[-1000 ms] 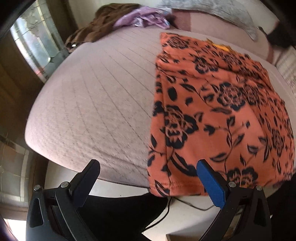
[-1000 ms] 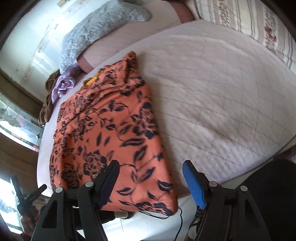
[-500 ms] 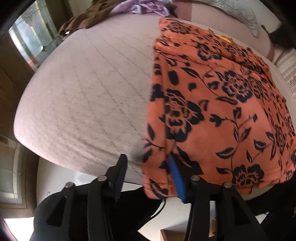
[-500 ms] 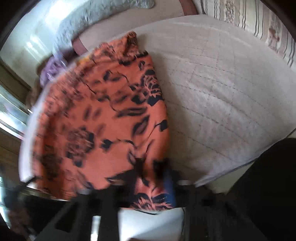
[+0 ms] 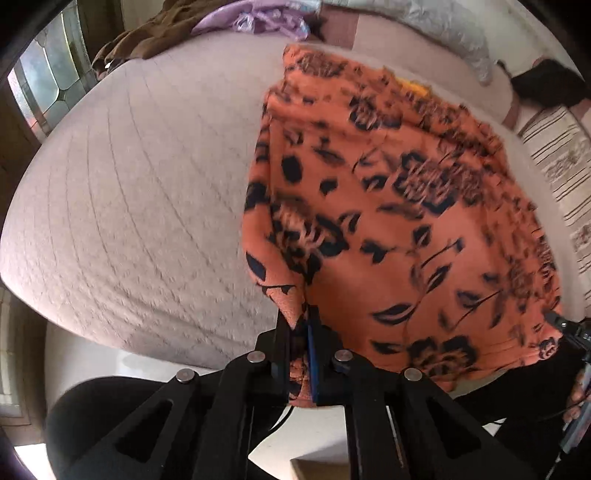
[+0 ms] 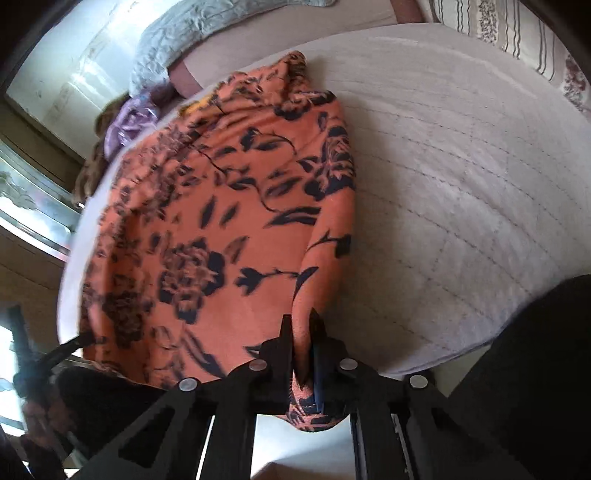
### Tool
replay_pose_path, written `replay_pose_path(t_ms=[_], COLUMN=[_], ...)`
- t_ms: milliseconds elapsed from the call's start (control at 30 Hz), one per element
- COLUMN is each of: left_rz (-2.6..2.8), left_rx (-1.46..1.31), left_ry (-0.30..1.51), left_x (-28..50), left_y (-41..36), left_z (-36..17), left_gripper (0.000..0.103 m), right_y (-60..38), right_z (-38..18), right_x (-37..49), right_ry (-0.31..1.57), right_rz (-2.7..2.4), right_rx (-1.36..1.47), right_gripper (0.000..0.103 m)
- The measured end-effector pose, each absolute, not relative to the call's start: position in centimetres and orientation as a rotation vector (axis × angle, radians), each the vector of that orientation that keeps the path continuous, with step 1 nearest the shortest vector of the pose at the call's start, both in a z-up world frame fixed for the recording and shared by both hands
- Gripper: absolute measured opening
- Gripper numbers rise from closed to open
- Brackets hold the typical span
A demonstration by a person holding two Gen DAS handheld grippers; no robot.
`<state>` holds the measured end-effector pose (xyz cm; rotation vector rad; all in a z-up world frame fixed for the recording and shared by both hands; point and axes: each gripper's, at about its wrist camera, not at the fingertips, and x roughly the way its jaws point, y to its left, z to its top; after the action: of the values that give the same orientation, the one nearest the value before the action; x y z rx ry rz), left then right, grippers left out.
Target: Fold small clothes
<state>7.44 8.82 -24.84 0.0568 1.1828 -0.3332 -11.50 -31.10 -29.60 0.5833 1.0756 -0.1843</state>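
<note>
Both tongs are closed on cloth: the left tongs (image 5: 300,325) pinch the near left corner of the orange floral garment (image 5: 399,221), and the right tongs (image 6: 302,332) pinch its near right corner, with a fold of orange fabric squeezed between each pair of fingers and a little of the hem hanging out below them.

One garment is in play — orange with a dark flower-and-leaf print. Its long axis runs from the near edge of the bed (image 5: 122,206) toward the far end by the pillows, and it is spread roughly flat on the quilted cover. The near hem sits right at the bed's near edge, bunched upward where each pair of tongs grips it, so the cloth stretches away from the tongs into the scene. In the left wrist view the garment fills the right half of the bed; in the right wrist view it fills the left half.

Far beyond it lie a grey quilted pillow (image 6: 192,37), a crumpled purple cloth (image 5: 255,20) and a brown cloth (image 5: 147,40) — one of each. A striped floral pillow (image 6: 524,33) sits at the far right.
</note>
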Motion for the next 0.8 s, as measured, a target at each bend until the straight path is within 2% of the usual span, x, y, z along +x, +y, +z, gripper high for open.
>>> replay_pose_path(t_ms=[200, 333, 467, 633, 800], left_rz=[-0.478, -0.495, -0.445, -0.378, -0.237], left_rx=[-0.005, -0.012, 0.056, 0.083, 0.098], left_ry=[1.076, 1.014, 0.961, 0.982, 1.045], left_x=[9.2, 15.2, 22.3, 32.6, 38.5], left_y=[8.6, 7.5, 4.9, -0.2, -3.6], left_z=[-18.2, -13.8, -11.7, -13.7, -20.4], left_gripper=[0.008, 0.008, 0.008, 0.008, 0.013], right_y=[-32.6, -34.8, -38.4, -43.6, -47.5], right_z=[-25.8, -21.9, -18.8, -19.3, -25.4], right_x=[-9.8, -6.5, -0.4, 8.9, 16.8], right_ry=[0.981, 0.889, 0.780, 0.714, 0.778], right_rz=[-0.021, 0.051, 0.064, -0.003, -0.074], right_rx=[0.727, 0.766, 0.813, 0.854, 0.990], right_gripper=[0.009, 0.009, 0.009, 0.009, 0.013])
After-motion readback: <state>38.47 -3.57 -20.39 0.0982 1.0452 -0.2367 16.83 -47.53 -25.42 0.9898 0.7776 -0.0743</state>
